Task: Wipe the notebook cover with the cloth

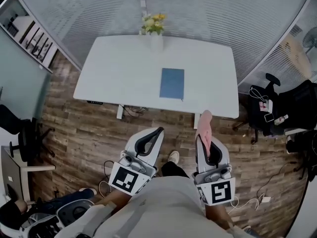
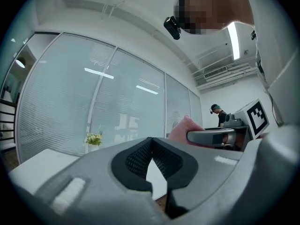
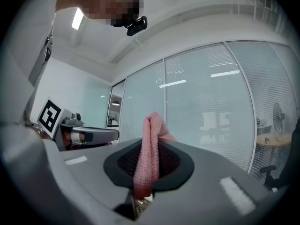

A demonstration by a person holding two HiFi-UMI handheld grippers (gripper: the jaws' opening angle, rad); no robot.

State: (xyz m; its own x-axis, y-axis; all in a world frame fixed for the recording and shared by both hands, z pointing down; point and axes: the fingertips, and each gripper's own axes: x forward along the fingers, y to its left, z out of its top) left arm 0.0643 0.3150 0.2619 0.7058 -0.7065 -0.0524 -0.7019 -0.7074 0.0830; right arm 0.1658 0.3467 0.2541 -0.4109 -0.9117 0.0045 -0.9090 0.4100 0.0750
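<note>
Your right hand-held gripper (image 1: 205,142) is clamped on the pink cloth (image 1: 204,124), just short of the counter (image 1: 119,68) edge. Left hand-held gripper (image 1: 154,134): jaws together, empty. Notebook (image 1: 172,83) flat on counter, well ahead of both.

I cannot make out any detail on the notebook (image 1: 172,83) cover: too small. The cloth (image 3: 150,139) has its lower end hidden between the right gripper (image 3: 149,146) jaws.

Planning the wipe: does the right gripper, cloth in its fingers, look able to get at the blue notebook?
Probably yes: the notebook lies bare near the table's front edge, ahead of the right gripper holding the cloth, with nothing between them.
</note>
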